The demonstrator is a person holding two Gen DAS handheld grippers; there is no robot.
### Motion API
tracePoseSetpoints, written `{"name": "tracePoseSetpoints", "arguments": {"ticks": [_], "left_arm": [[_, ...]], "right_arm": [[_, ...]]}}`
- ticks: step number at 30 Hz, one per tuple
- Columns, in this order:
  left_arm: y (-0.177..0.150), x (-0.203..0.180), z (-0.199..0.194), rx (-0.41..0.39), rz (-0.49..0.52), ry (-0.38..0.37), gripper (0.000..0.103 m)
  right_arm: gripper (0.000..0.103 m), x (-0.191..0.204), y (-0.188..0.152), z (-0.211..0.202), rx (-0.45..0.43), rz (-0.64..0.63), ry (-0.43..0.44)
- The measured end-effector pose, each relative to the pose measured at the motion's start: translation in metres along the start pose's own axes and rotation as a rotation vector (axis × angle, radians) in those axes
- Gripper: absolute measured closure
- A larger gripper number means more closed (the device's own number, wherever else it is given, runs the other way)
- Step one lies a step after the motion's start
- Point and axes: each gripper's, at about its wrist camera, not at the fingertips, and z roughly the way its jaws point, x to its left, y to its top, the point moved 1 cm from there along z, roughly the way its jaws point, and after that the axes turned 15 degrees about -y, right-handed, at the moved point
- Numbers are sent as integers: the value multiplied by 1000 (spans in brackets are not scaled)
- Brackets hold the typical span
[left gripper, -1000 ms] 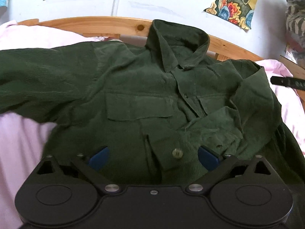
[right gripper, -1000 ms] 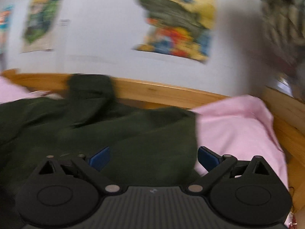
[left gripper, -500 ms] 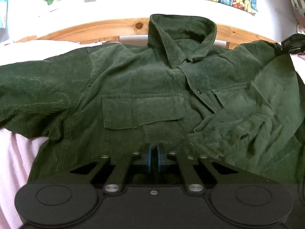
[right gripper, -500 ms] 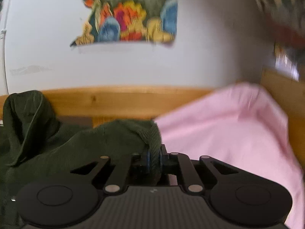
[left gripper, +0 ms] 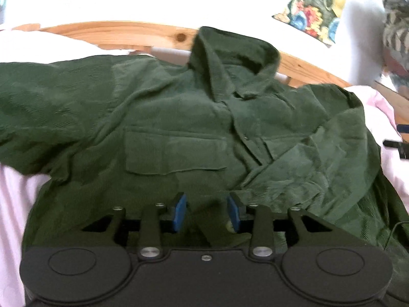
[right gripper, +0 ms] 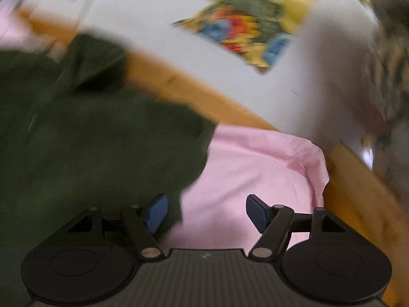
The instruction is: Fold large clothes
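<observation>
A dark green corduroy shirt (left gripper: 179, 117) lies front up on the pink bed sheet (left gripper: 15, 194), its collar (left gripper: 235, 58) by the headboard. Its right sleeve (left gripper: 324, 158) is folded across the chest. My left gripper (left gripper: 207, 212) hovers over the lower front; its jaws are opening, and cloth lies between the pads without being pressed. In the blurred right wrist view my right gripper (right gripper: 205, 213) is opening over the pink sheet (right gripper: 250, 163), beside the shirt's (right gripper: 102, 153) edge, holding nothing. A bit of that right gripper (left gripper: 398, 145) shows at the left view's right edge.
A curved wooden headboard (left gripper: 122, 30) runs behind the shirt, with a wooden side rail (right gripper: 363, 194) at the right. Colourful posters (left gripper: 314, 12) hang on the white wall. Patterned fabric (left gripper: 396, 35) hangs at the far right.
Both grippers were shut on folds of the shirt half a second ago and have let go. The right one has drawn back to the right and rolled; the shoulder it lifted has dropped.
</observation>
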Motion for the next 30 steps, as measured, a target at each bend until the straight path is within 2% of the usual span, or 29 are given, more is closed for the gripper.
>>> {"name": "tracePoseSetpoints", "arguments": {"ticks": [4, 6, 7, 9, 10, 11, 12, 13, 15, 18, 20, 22, 24, 26, 27, 29, 30], "left_arm": [[0, -12, 20, 66, 74, 14, 68], [0, -17, 26, 93, 103, 4, 86], [-1, -19, 27, 98, 116, -16, 99], [-3, -24, 28, 101, 146, -4, 103], [-4, -26, 28, 100, 160, 6, 103], [-5, -26, 27, 96, 161, 10, 103], [-6, -26, 26, 89, 150, 13, 103], [-6, -25, 25, 83, 139, 15, 103], [-6, -23, 22, 69, 123, 35, 103], [-9, -16, 24, 97, 96, 62, 103], [-13, -11, 25, 125, 66, 58, 103], [-15, -11, 22, 121, 74, 55, 103], [-14, -10, 18, 121, 55, 33, 103], [-13, -9, 12, 123, 34, 14, 103], [-12, -9, 8, 124, 30, 10, 103], [-11, -9, -2, 126, 26, 9, 84], [-10, -9, -8, 122, 25, 18, 80]], "right_arm": [[34, 38, -14, -8, -57, -293, 6], [38, 56, -14, 1, -62, -381, 1], [38, 61, -11, 5, -58, -392, -7], [38, 68, -4, 11, -70, -411, -24], [46, 70, -2, 12, -85, -432, -25], [58, 70, -1, 13, -93, -451, -15], [81, 71, 0, 14, -87, -467, 27], [89, 70, 1, 14, -83, -464, 46], [93, 63, 3, 9, -107, -426, 24], [94, 39, 5, 9, -60, -259, -18], [94, 31, -2, 17, 23, -186, -21], [93, 43, -15, 22, 76, -228, -11], [90, 50, -21, 21, 78, -233, -22], [77, 45, -20, 19, 96, -169, -33], [62, 41, -19, 17, 103, -143, -47], [45, 36, -17, 9, 107, -83, -64], [42, 34, -16, 3, 109, -50, -71]]}}
